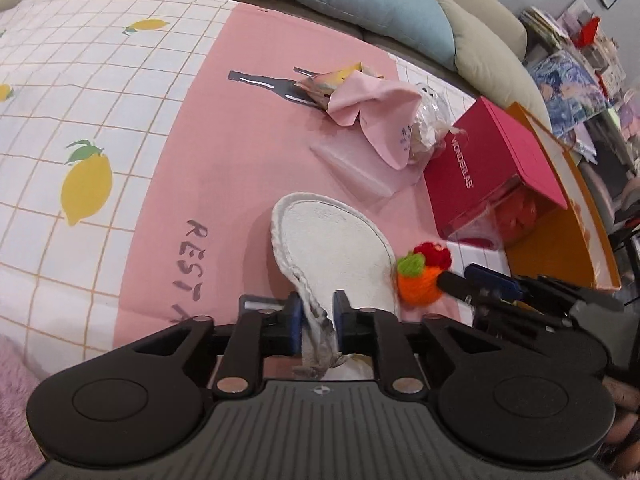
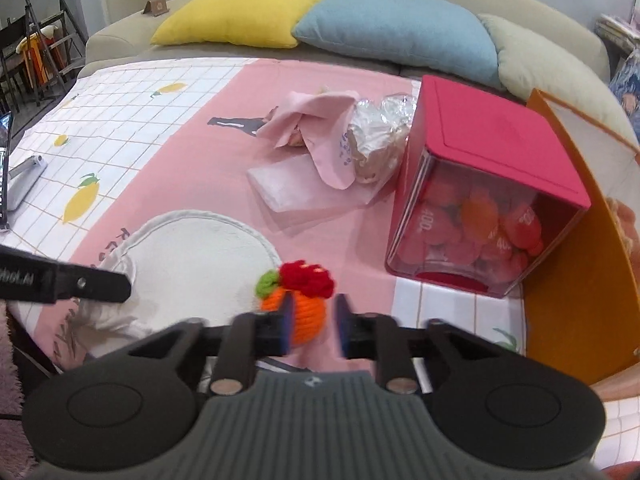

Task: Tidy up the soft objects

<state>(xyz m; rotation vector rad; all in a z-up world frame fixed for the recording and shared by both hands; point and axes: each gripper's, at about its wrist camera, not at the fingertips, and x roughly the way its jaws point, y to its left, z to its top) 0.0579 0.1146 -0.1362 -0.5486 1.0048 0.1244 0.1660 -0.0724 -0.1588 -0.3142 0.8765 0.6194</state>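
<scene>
A white fluffy round mat [image 1: 336, 252] with a braided rim lies on the pink cloth; it also shows in the right wrist view [image 2: 192, 256]. My left gripper [image 1: 316, 320] is shut on the mat's near rim. An orange crocheted toy [image 2: 298, 300] with a red and green top sits between the fingers of my right gripper [image 2: 312, 324], whose jaws stand a little apart around it. The toy [image 1: 420, 276] also shows in the left wrist view, beside the mat's right edge. A pink cloth [image 2: 316, 128] lies crumpled further back.
A red-lidded clear box [image 2: 480, 184] of orange and pink pieces stands at the right, with an orange board [image 2: 572, 260] behind it. A crinkled plastic bag [image 2: 376, 140] and a flat clear packet [image 2: 288, 192] lie mid-table. Yellow [image 2: 240, 12] and blue [image 2: 396, 28] cushions line the sofa.
</scene>
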